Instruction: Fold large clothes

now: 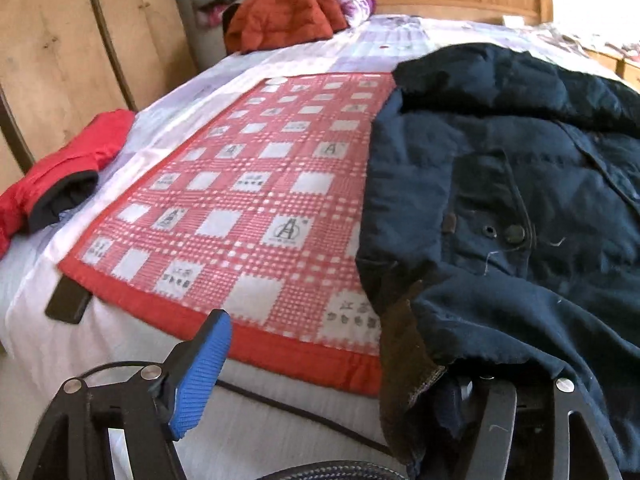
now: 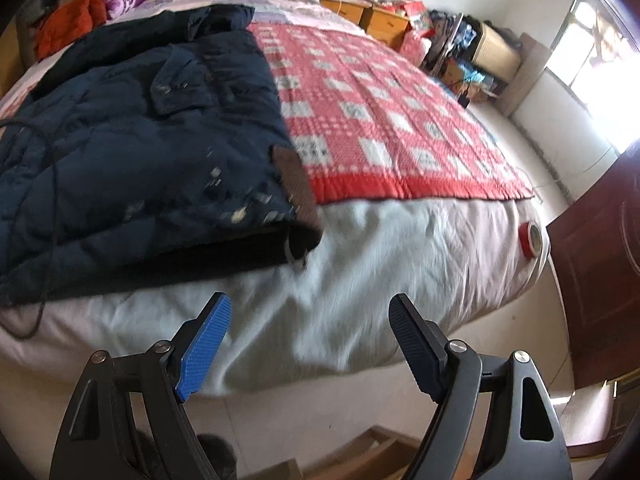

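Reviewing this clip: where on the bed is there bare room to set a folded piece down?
Free: the red checked mat right of the navy coat, and the white sheet between mat edge and red tape roll. Crowded: the headboard end, with the orange jacket.

A: Bed [image 2: 360,248], white sheet. What lies on it?
B: Red checked mat [image 2: 384,120] mid-bed; navy coat [image 2: 132,140] overlapping it, hem near foot edge. Red tape roll [image 2: 531,238] at foot corner; orange garment [image 1: 280,16] by headboard.
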The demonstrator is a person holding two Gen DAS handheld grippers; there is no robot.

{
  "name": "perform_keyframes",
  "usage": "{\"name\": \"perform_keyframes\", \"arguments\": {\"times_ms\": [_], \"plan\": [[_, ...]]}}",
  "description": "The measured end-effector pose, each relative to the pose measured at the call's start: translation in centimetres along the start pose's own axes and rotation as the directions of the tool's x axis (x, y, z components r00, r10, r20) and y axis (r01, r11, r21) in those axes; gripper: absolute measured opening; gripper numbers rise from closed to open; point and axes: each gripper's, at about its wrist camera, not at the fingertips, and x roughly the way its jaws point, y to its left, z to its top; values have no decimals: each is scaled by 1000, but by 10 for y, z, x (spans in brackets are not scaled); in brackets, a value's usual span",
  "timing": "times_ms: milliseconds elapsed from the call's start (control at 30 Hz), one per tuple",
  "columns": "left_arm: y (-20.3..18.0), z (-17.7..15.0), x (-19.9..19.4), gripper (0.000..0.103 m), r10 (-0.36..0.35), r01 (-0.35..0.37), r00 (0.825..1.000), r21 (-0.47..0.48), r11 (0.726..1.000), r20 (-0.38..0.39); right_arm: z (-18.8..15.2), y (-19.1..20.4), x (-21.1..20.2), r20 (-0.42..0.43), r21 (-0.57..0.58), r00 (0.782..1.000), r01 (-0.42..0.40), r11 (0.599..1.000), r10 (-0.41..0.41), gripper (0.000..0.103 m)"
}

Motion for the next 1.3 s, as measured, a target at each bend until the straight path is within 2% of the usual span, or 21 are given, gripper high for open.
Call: {"name": "perform_keyframes", "arguments": {"times_ms": [267, 400, 500, 567, 667, 767, 900, 967, 1000, 1033, 1067, 1100, 1167, 1200, 1300], "plan": [[5, -17, 0, 75, 25, -27, 998, -37, 999, -61, 20, -31, 25, 43, 60, 999, 25, 998, -27, 83], [3, -20, 2, 75, 13, -17, 997, -45, 999, -80, 24, -28, 42, 22, -13, 1000, -2, 1000, 2, 83], [-2, -23, 2, 75, 17, -19, 997, -29, 999, -74, 23, -17, 41, 55, -97, 998, -29, 995, 34, 83], [-1, -24, 2, 75, 24, -26, 998, -29, 999, -66, 26, -11, 42, 85, -136, 996, -9, 991, 20, 83], [4, -24, 0, 75, 40, -42, 998, -50, 998, -39, 40, -16, 46, 134, -84, 991, 4, 996, 7, 83], [0, -26, 3, 74, 14, -16, 999, -49, 999, -41, 51, -12, 61, 125, -60, 992, -13, 998, 20, 82], [-12, -25, 13, 74, -16, 16, 999, 1, 1000, -41, 60, 14, 75, 112, -145, 991, -61, 988, 78, 58], [-13, -24, 26, 74, -24, 24, 998, 7, 1000, -59, 66, 13, 80, 108, -125, 990, -82, 989, 96, 57], [-13, -25, 32, 72, -26, 27, 997, 13, 1000, -76, 69, 8, 85, 95, -87, 988, -111, 990, 119, 55], [-14, -26, 38, 56, -39, 41, 995, 19, 999, -96, 71, 4, 89, 77, -50, 986, -143, 988, 146, 52], [-17, -26, 43, 31, -82, 87, 989, 30, 996, -126, 72, 1, 92, 65, -22, 981, -179, 984, 180, 36], [-19, -26, 42, 20, -107, 113, 985, 41, 993, -134, 74, 2, 91, 58, -30, 981, -182, 983, 183, 20], [-15, -20, 26, 16, -110, 115, 990, 58, 992, -93, 78, 1, 84, 75, -27, 984, -161, 987, 163, 20], [-7, -17, 19, 16, -119, 122, 989, 29, 992, -82, 81, -11, 78, 85, 21, 980, -185, 983, 182, 19], [23, -10, -9, 16, -139, 137, 989, -45, 990, -55, 85, -23, 57, 117, 44, 972, -210, 977, 204, 15]]}}
